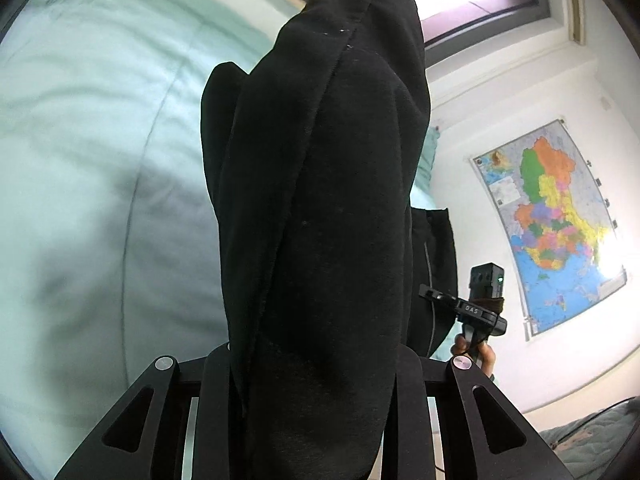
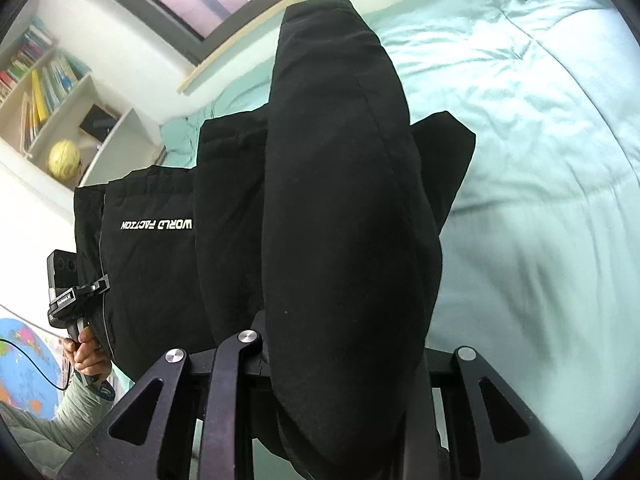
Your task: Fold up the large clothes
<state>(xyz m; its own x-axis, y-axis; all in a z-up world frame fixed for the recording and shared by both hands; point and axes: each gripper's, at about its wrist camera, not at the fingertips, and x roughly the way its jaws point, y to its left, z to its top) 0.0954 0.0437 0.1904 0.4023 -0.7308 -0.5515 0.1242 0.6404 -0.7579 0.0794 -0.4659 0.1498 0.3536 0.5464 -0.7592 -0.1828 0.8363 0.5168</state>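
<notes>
The black pants are held up above the green bed. A thick bunch of cloth is pinched by the left gripper, and another bunch is pinched by the right gripper. The heavy cloth could be dropped if a pinch slips. The fold could be made crooked if one side is held higher. Books are kept in the shelf.

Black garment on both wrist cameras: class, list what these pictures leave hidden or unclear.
- Left wrist view: the left gripper's fingertips, covered by the black garment.
- Right wrist view: the right gripper's fingertips, covered likewise; book titles on the shelf, too small.
- Both views: the garment's full shape, bunched and cut by the bottom edge.
</notes>
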